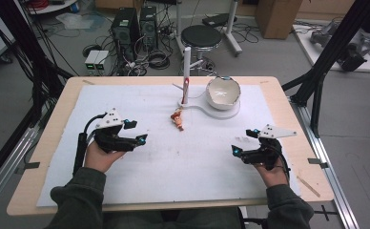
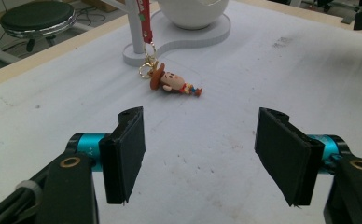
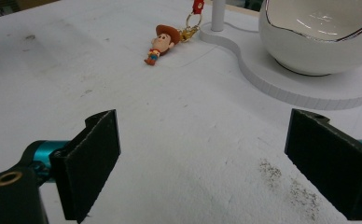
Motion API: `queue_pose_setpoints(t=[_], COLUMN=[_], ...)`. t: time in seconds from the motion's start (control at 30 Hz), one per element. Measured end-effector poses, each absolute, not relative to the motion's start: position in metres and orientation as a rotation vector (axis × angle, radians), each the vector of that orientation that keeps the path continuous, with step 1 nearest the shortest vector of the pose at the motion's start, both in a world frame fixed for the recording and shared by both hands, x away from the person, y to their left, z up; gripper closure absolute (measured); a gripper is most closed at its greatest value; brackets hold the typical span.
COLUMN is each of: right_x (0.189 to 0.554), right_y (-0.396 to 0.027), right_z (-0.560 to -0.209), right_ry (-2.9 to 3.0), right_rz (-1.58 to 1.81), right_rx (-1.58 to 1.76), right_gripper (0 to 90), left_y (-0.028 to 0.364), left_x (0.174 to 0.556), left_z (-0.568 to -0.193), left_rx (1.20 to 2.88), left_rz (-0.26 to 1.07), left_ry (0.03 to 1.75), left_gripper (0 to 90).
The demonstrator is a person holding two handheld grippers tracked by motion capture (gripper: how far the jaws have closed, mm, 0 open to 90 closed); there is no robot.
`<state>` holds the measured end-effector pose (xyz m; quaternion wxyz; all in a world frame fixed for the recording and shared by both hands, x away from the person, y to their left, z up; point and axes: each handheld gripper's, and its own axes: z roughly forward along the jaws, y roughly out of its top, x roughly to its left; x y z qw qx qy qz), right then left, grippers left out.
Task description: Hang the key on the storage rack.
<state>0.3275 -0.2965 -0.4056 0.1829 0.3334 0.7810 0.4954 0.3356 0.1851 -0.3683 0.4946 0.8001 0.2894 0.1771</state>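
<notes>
Just in front of the white plastic stand point(image 1: 207, 110), with its upright post and white ceramic bowl point(image 1: 223, 92), lies the small cowboy-figure keychain point(image 1: 177, 119), flat on the white table cover point(image 1: 173, 157), its gold ring toward the post's foot. It looks light, hard and small; likely to slide, so the figure's body is the best hold. The left gripper point(image 1: 136, 132) stands wide open and empty nearer the person than the stand, the right gripper point(image 1: 245, 141) likewise. Bare cover lies between both and the stand; only post and bowl crowd the far side.
</notes>
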Motion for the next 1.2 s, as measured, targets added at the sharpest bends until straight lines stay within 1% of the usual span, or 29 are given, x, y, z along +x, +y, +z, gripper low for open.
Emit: queue_pose_setpoints(t=[0.47, 1.2], right_x=[0.327, 0.327], right_y=[-0.297, -0.297], right_z=[-0.405, -0.406], right_ry=[2.196, 2.201], right_rz=[1.399, 1.393], right_rx=[0.951, 0.952], right_gripper=[9.6, 9.6], left_y=[0.195, 0.218], left_x=[0.315, 0.292], left_z=[-0.373, -0.382], left_rx=[1.944, 1.897], left_rz=[0.464, 0.496], left_ry=[0.713, 0.765], left_gripper=[32.8, 32.7])
